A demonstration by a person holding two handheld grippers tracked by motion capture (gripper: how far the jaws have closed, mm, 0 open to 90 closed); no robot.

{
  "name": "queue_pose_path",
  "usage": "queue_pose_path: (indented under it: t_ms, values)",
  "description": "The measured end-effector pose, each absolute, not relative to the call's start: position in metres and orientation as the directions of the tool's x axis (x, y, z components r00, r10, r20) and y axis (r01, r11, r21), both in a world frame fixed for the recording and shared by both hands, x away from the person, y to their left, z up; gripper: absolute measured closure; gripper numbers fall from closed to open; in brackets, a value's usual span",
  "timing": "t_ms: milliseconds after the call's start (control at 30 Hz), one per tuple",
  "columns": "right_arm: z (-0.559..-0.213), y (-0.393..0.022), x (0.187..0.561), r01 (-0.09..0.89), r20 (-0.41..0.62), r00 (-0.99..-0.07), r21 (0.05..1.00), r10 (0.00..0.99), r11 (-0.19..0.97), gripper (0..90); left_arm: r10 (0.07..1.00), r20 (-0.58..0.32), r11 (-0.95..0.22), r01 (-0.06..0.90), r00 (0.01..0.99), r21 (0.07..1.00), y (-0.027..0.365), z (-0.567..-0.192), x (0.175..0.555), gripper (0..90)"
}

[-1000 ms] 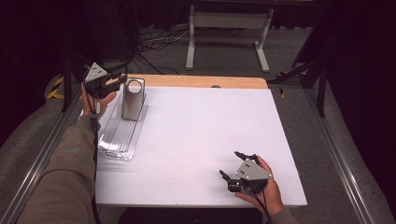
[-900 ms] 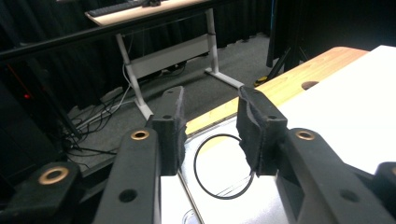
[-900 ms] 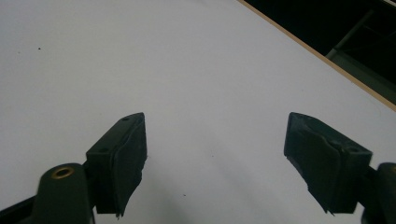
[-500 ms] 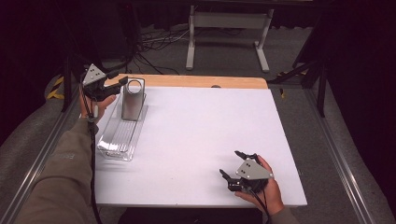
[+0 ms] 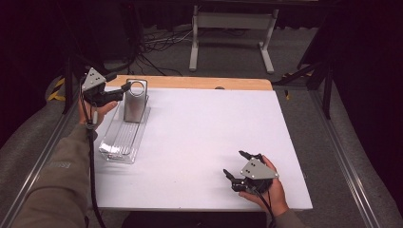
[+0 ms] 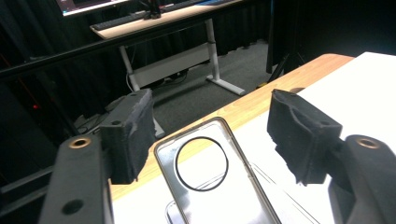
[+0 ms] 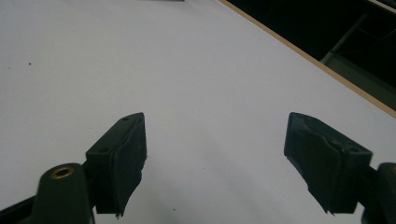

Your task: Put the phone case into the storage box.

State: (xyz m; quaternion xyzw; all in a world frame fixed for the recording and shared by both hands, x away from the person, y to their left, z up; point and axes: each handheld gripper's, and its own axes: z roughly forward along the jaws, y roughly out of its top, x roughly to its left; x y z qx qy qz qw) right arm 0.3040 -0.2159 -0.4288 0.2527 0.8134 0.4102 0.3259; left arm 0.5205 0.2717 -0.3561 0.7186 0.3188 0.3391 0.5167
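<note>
While your right gripper [image 5: 236, 166] rests on the white table [image 5: 204, 137] at its near edge, well apart from the clear tray [image 5: 121, 137], its jaws stand wide apart with nothing between them. The tray lies flat along the table's left side. At the tray's far end a clear phone case [image 5: 134, 100] with a round camera cutout stands upright, apparently propped in the tray. Your left gripper [image 5: 126, 86] sits just left of the tray's far end; in the left gripper view its jaws are spread, one either side of the case's top, neither pad [image 6: 128, 133] touching it.

Risk, as a judgement: the case is thin, tall and looks lightly balanced. If one pad arrives first on closing, it could tip over or slide along the tray. Closing too high may let the flexible rim bow and slip out.
</note>
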Motion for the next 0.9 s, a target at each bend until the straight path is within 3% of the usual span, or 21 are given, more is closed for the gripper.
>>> queue_pose_path:
  t_ms: [900]
  values:
    - [-0.413, -0.200, 0.336, 0.104, -0.330, -0.660, 0.849, 0.675, 0.518, 22.0, 0.780, 0.151, -0.250, 0.081, 0.608, 0.965, 0.276, -0.352, 0.481, 19.7]
